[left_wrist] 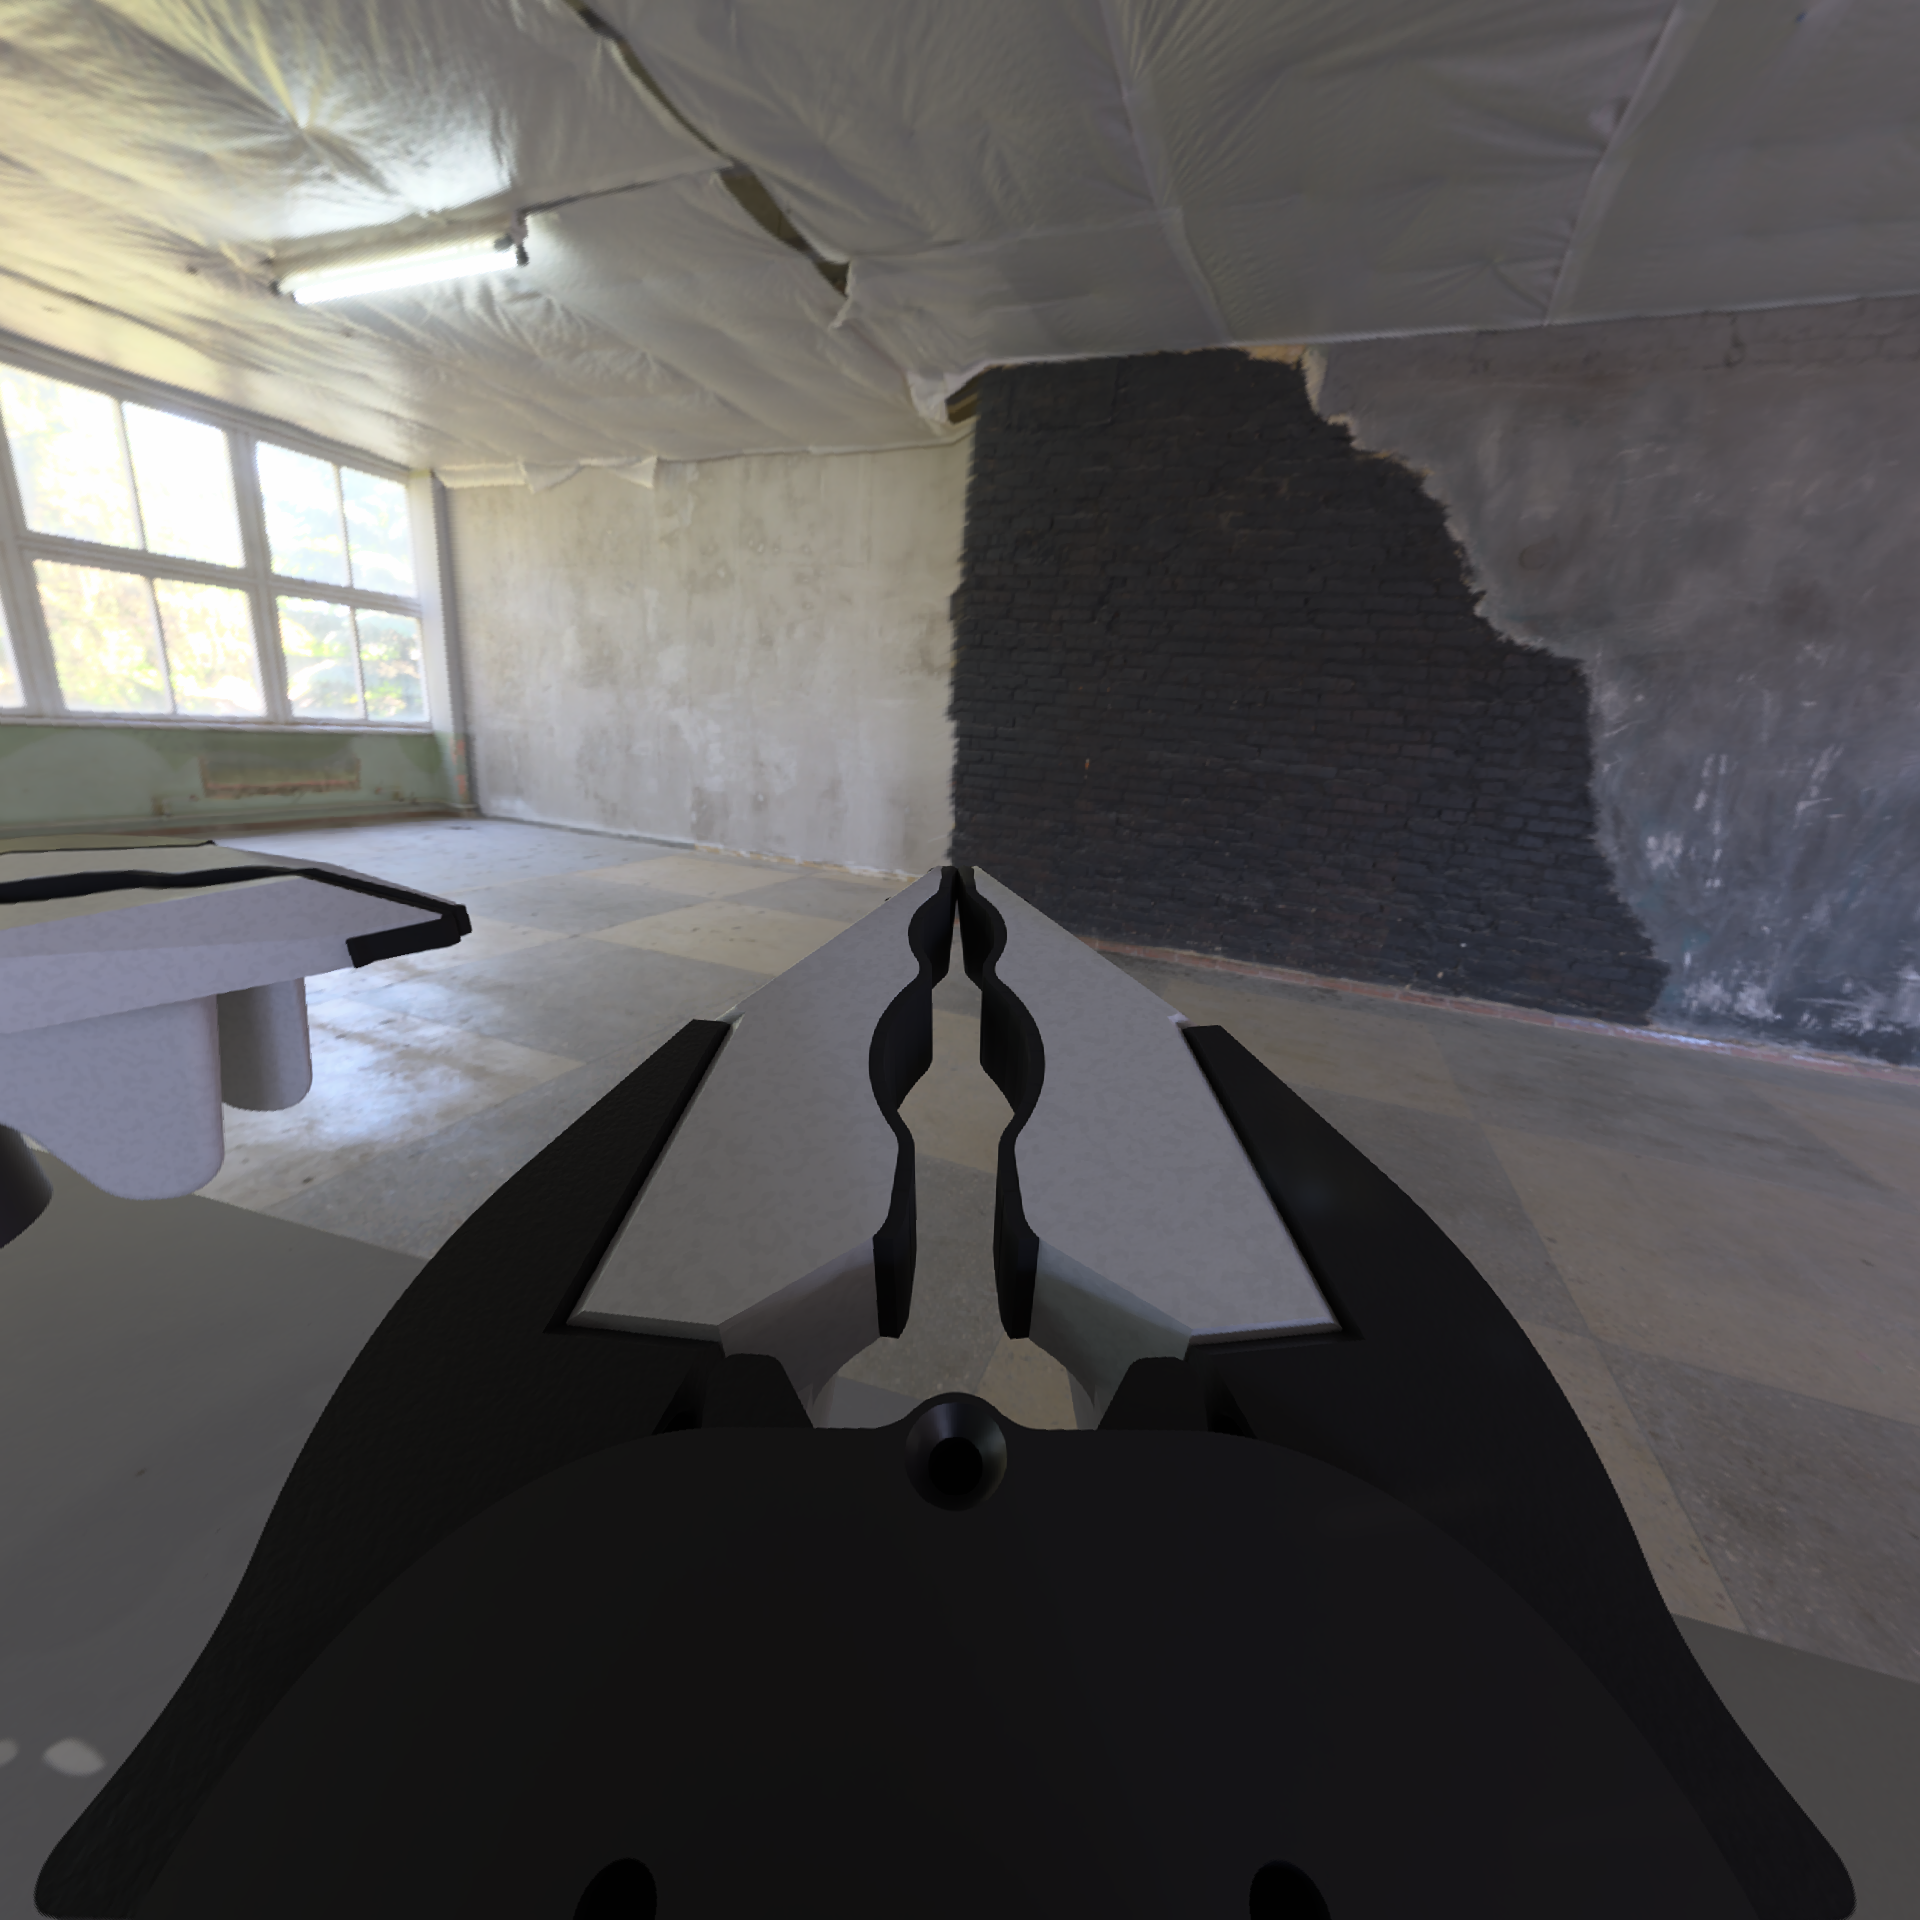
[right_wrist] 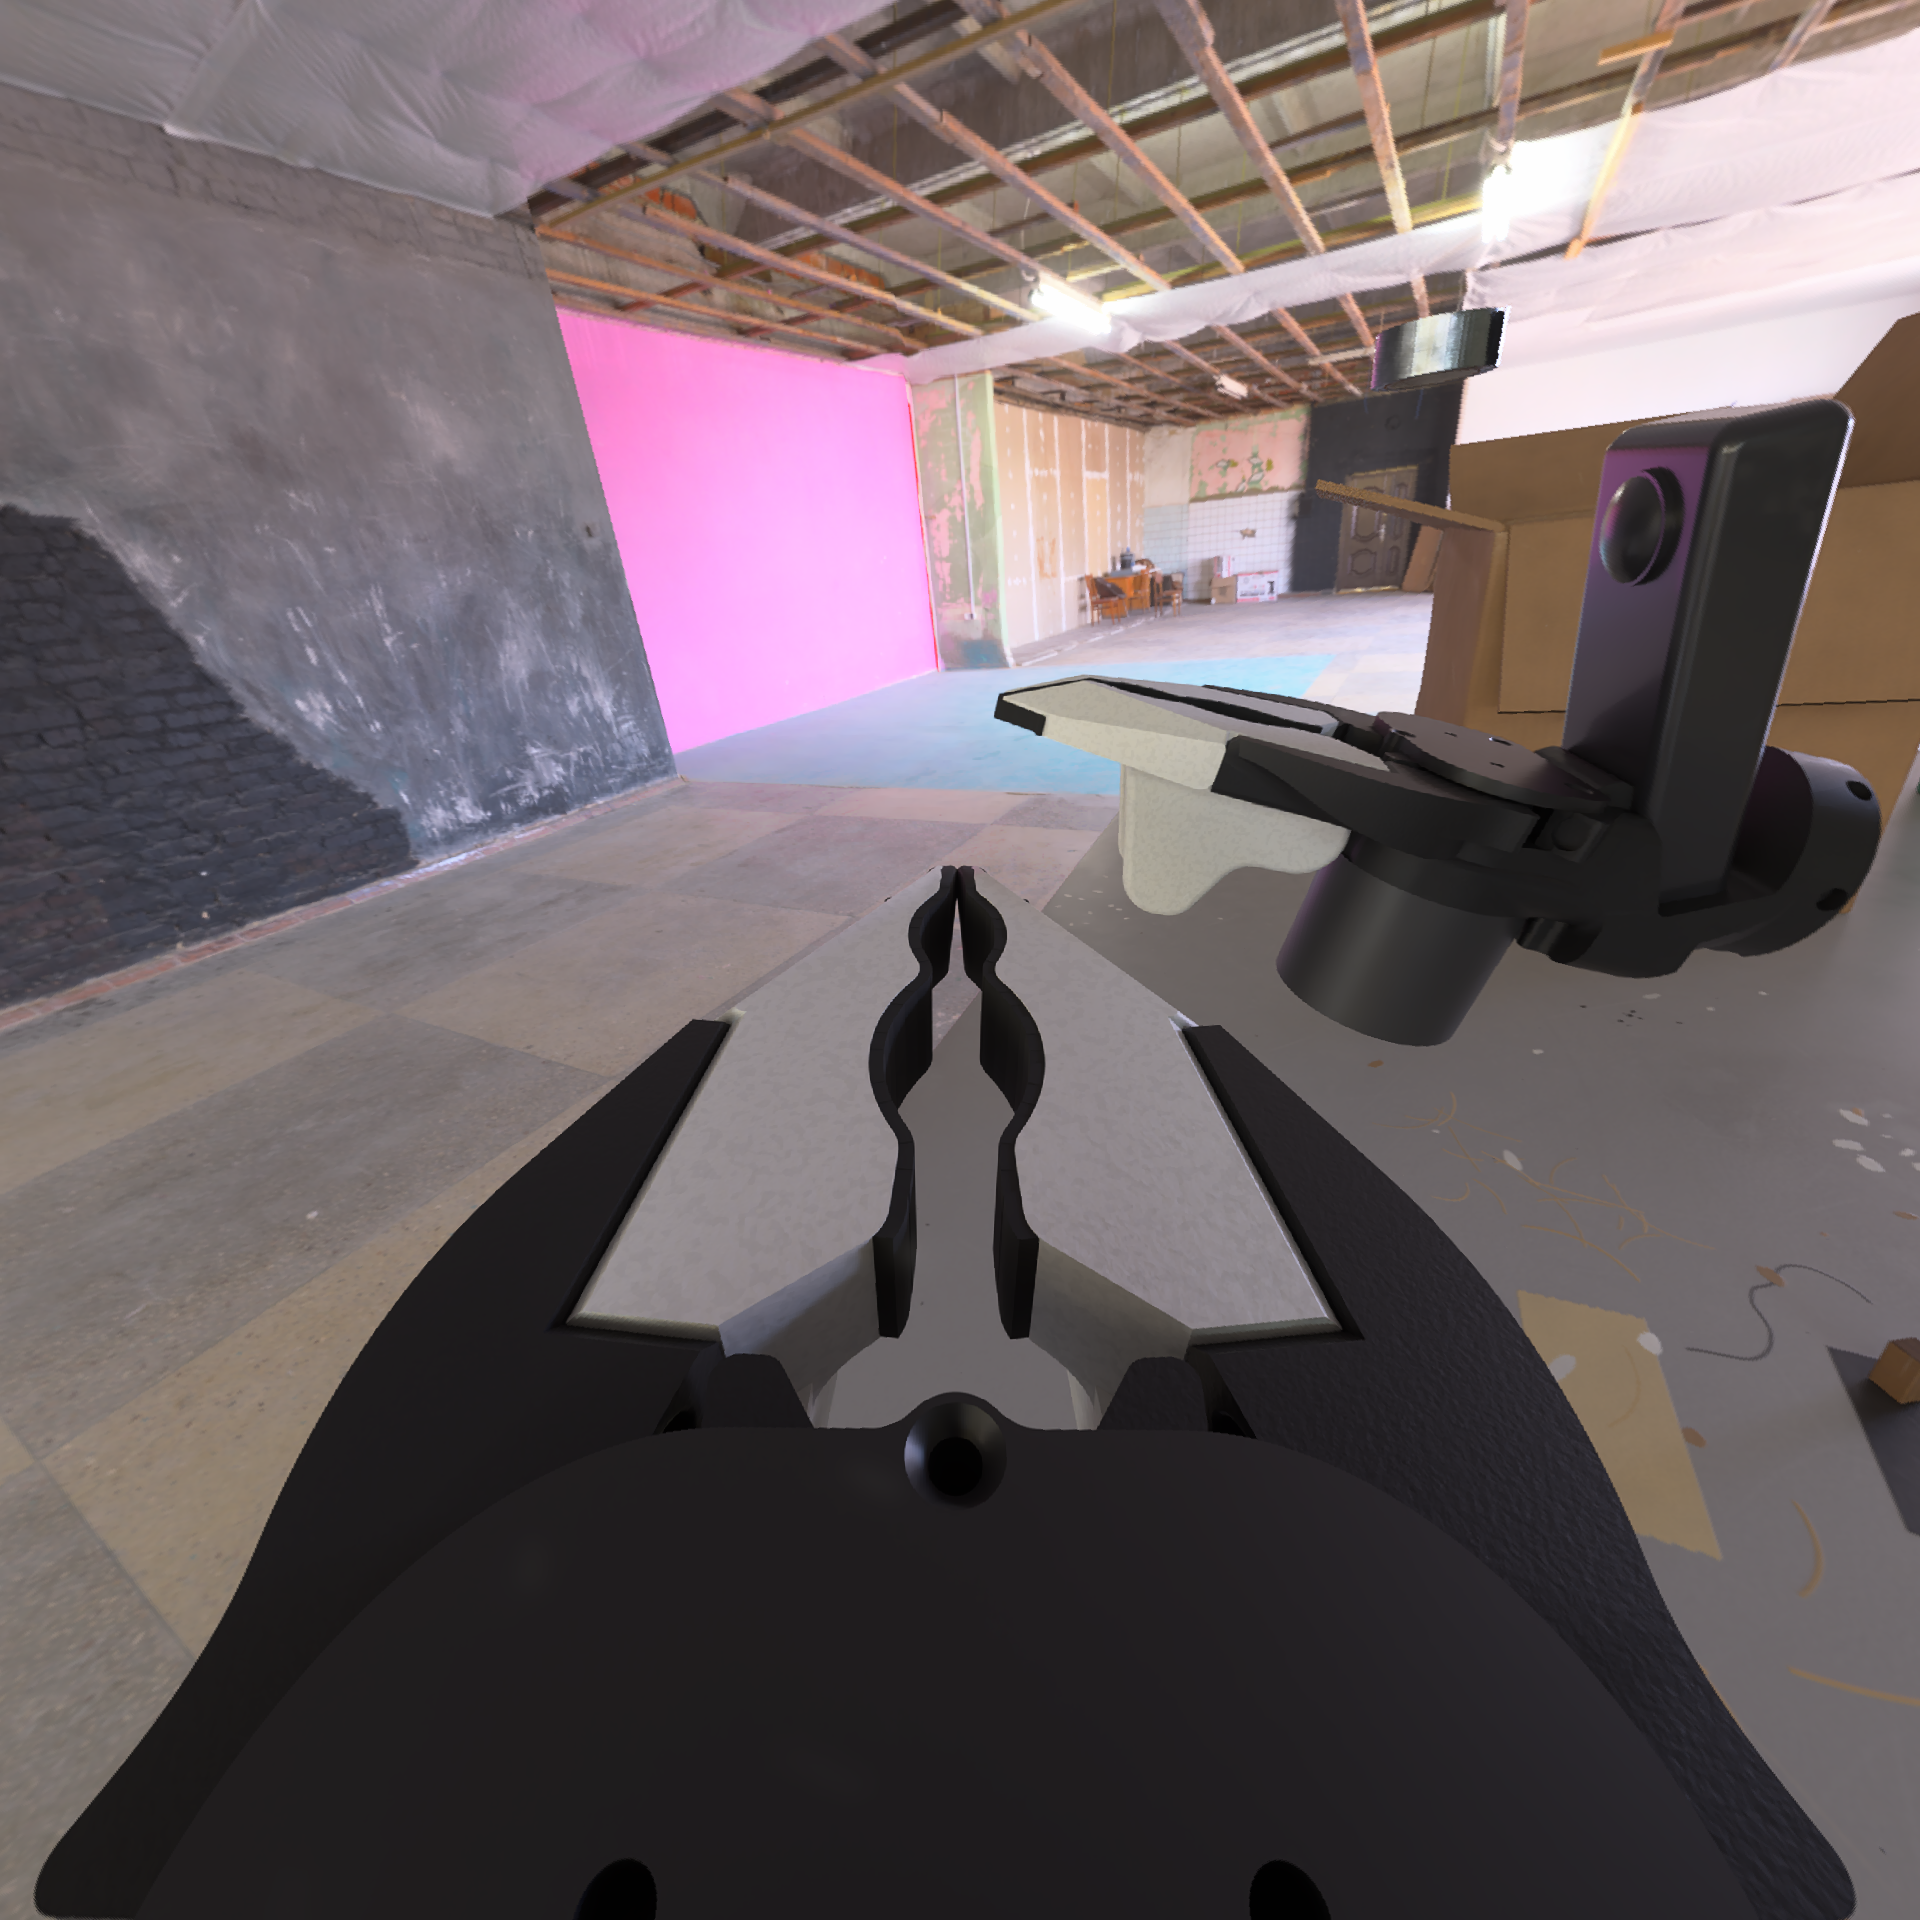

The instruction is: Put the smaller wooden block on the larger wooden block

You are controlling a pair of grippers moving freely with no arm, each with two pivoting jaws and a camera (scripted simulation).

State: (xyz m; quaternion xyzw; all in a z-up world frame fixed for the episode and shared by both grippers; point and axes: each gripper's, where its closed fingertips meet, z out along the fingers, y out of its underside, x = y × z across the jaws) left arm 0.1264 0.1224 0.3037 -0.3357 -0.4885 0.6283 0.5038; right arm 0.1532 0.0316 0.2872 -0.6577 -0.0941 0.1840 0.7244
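While both grippers point out level with fingers together and empty, one small wooden block point(right_wrist: 1901, 1384) lies low on the table point(right_wrist: 1455, 1195), right of the right gripper point(right_wrist: 958, 875); the left gripper point(left_wrist: 958, 875) sees no block.

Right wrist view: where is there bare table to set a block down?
Bare grey table lies between the right gripper and the tan paper patch, below the hovering left gripper. It is crowded at the right edge: a wooden block sits by a dark patch beside the tan paper.
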